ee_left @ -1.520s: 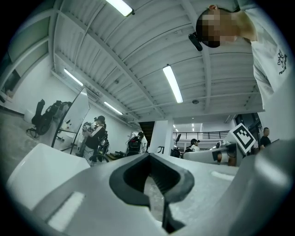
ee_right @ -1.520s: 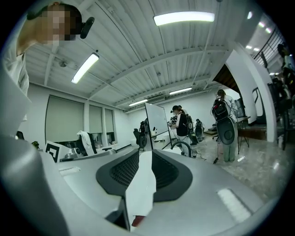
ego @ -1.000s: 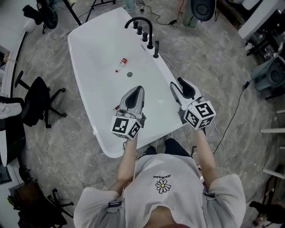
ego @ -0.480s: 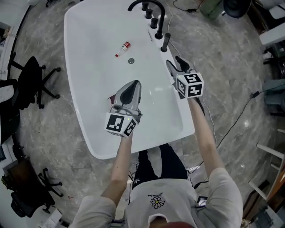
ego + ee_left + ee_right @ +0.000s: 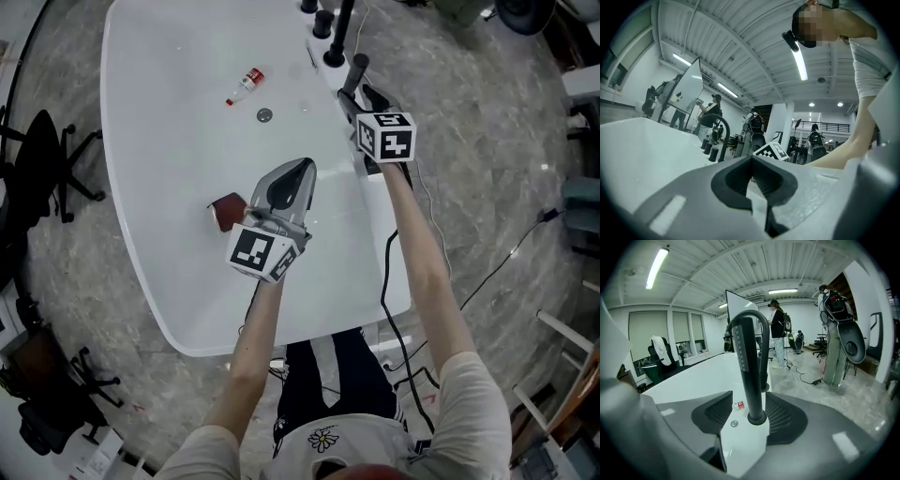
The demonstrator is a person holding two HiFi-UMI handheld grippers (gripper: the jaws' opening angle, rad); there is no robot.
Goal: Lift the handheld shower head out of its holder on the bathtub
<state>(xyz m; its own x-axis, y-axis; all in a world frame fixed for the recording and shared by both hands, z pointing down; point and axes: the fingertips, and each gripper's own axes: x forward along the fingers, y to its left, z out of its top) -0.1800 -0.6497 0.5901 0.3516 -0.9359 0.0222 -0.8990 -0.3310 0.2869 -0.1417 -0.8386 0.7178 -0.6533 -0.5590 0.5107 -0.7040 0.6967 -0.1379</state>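
Two grippers hang over the white bathtub (image 5: 169, 197): the right gripper (image 5: 362, 94) has its jaws spread either side of the black handheld shower head (image 5: 747, 362), which stands upright in its holder (image 5: 757, 418) on the tub's rim, unclamped. The left gripper (image 5: 300, 169), jaws together with nothing between them, is above the tub's middle, well apart from a small bottle (image 5: 243, 86)

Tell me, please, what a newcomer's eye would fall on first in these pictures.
The big white bathtub fills the head view, with the black handheld shower head standing upright in its holder on the rim, between the open jaws of the right gripper. The left gripper hangs shut over the bathtub, and a small red-and-white bottle lies near the drain.
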